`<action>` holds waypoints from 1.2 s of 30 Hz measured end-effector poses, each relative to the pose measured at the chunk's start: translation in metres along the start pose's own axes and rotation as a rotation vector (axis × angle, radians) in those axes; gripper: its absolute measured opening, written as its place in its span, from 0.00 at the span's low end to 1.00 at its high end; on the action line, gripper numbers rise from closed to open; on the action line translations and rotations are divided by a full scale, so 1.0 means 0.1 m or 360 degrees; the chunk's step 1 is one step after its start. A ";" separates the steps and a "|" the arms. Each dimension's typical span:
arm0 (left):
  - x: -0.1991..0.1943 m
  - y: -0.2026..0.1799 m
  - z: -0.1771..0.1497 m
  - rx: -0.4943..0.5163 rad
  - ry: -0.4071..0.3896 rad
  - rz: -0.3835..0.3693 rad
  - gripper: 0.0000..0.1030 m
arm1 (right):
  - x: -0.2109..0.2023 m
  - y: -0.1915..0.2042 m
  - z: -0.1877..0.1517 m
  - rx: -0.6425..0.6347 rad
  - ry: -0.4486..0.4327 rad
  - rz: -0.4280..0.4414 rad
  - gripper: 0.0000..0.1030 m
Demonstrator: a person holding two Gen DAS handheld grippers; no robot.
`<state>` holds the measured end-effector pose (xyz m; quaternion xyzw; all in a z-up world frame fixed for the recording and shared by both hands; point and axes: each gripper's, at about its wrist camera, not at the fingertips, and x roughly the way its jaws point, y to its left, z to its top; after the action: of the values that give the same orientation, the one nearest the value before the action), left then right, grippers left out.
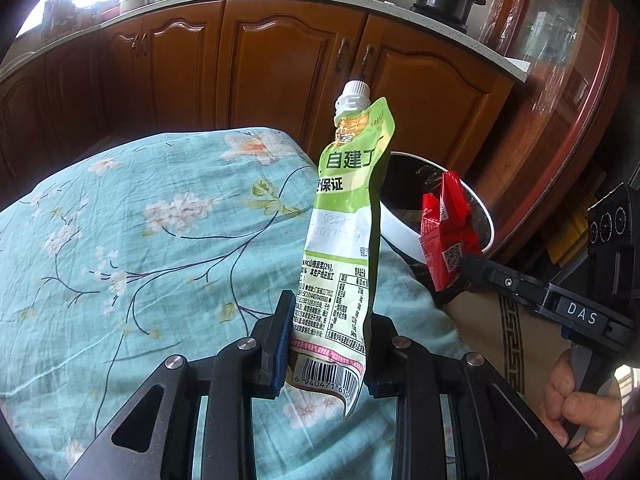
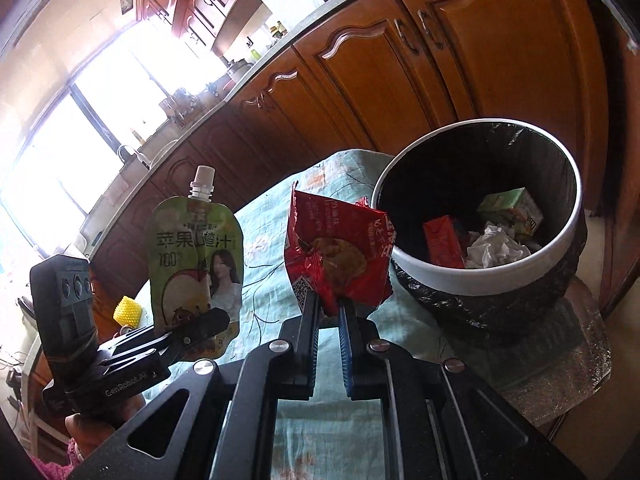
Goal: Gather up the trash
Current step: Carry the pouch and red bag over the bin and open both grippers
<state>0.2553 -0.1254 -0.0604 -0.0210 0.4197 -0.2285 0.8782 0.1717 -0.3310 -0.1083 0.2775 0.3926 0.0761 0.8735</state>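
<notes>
The left tongs [image 1: 326,344] are clamped on the bottom edge of a green juice pouch [image 1: 348,216], so it stands upright with its cap clear of the cloth-covered desk [image 1: 140,216]. The right tongs [image 2: 329,312] pinch a red snack wrapper [image 2: 336,248] by its lower corner. Ahead and to their right sits the lined trash bin [image 2: 500,272], already holding cartons and crumpled paper; both pieces look ready for dropping in.

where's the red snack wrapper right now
The red snack wrapper is pinched in the right gripper, held above the floral tablecloth just left of the trash bin in the right wrist view.
</notes>
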 end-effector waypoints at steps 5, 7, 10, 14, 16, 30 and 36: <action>0.02 -0.09 0.02 0.0029 0.0006 -0.0004 0.26 | -0.09 -0.08 0.02 0.0020 -0.0030 -0.0008 0.09; 0.04 -0.12 0.03 0.0041 0.0010 -0.0007 0.26 | -0.13 -0.11 0.02 0.0025 -0.0042 -0.0013 0.09; 0.06 -0.17 0.06 0.0055 0.0012 -0.0013 0.26 | -0.20 -0.15 0.02 0.0030 -0.0060 -0.0022 0.09; 0.07 -0.26 0.09 0.0081 0.0013 -0.0019 0.26 | -0.26 -0.21 0.03 0.0044 -0.0078 -0.0031 0.09; 0.08 -0.31 0.11 0.0096 0.0014 -0.0021 0.26 | -0.28 -0.24 0.04 0.0052 -0.0089 -0.0038 0.09; 0.26 -0.59 0.32 0.0206 0.0036 -0.0055 0.26 | -0.42 -0.48 0.22 0.0108 -0.0148 -0.0089 0.09; 0.40 -0.73 0.45 0.0260 0.0068 -0.0076 0.26 | -0.45 -0.56 0.35 0.0111 -0.0174 -0.0124 0.09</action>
<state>0.2828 -0.2146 -0.0435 0.0456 0.4178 -0.2832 0.8621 0.1613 -0.4087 -0.0913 0.2960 0.3572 0.0130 0.8858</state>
